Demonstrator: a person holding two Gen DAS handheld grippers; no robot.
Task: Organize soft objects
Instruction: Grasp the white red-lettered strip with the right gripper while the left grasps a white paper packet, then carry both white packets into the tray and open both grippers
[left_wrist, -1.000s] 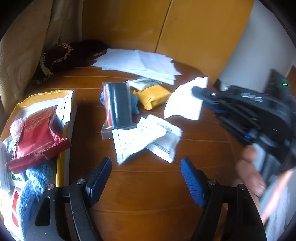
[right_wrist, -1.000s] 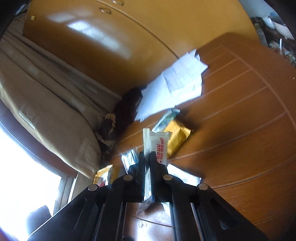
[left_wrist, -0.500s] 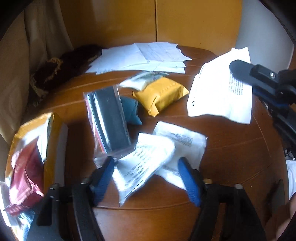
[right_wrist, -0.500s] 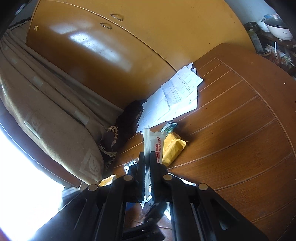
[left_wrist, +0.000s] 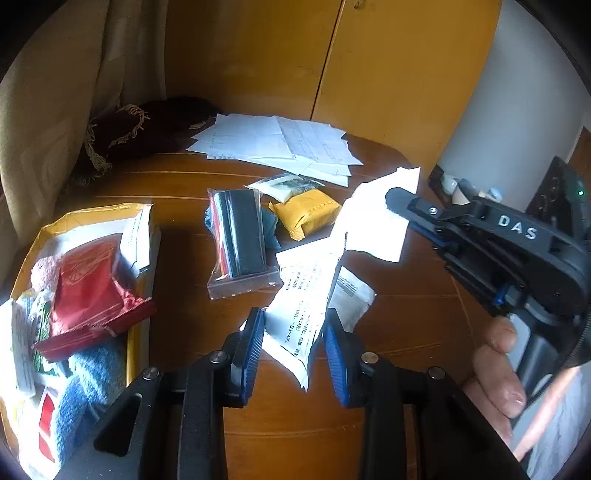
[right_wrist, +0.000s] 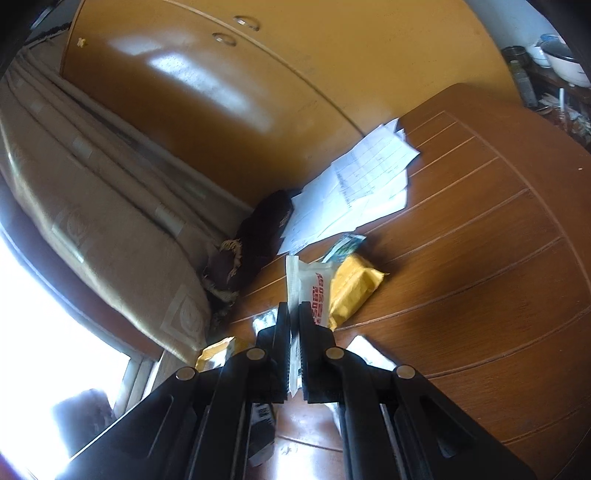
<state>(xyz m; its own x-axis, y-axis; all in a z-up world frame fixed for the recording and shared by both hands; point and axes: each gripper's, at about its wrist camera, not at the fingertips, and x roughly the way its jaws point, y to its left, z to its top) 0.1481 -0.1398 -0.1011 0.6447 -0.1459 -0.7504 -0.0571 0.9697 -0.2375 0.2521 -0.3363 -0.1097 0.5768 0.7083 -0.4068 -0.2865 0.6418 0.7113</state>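
My left gripper (left_wrist: 293, 345) is shut on a white printed packet (left_wrist: 303, 299) and holds it off the wooden table (left_wrist: 184, 184). A second white packet (left_wrist: 351, 295) lies under it. My right gripper (right_wrist: 294, 332) is shut on a white sachet with red print (right_wrist: 308, 284); it shows in the left wrist view (left_wrist: 376, 218) held above the table at the right. A yellow packet (left_wrist: 306, 212), a clear bag with a dark item (left_wrist: 240, 240) and a blue cloth (left_wrist: 271, 227) lie mid-table. A yellow box (left_wrist: 136, 332) at the left holds a red pouch (left_wrist: 92, 291) and blue towels.
Loose paper sheets (left_wrist: 280, 144) lie at the table's far side, with a dark fringed cloth (left_wrist: 140, 125) beside them at the back left. A beige curtain (left_wrist: 55, 96) hangs left. Yellow cabinet doors (left_wrist: 369, 66) stand behind the table.
My left gripper closed on the white printed packet and lifted it back off the table. The right gripper kept hold of its sachet and shifted slightly.
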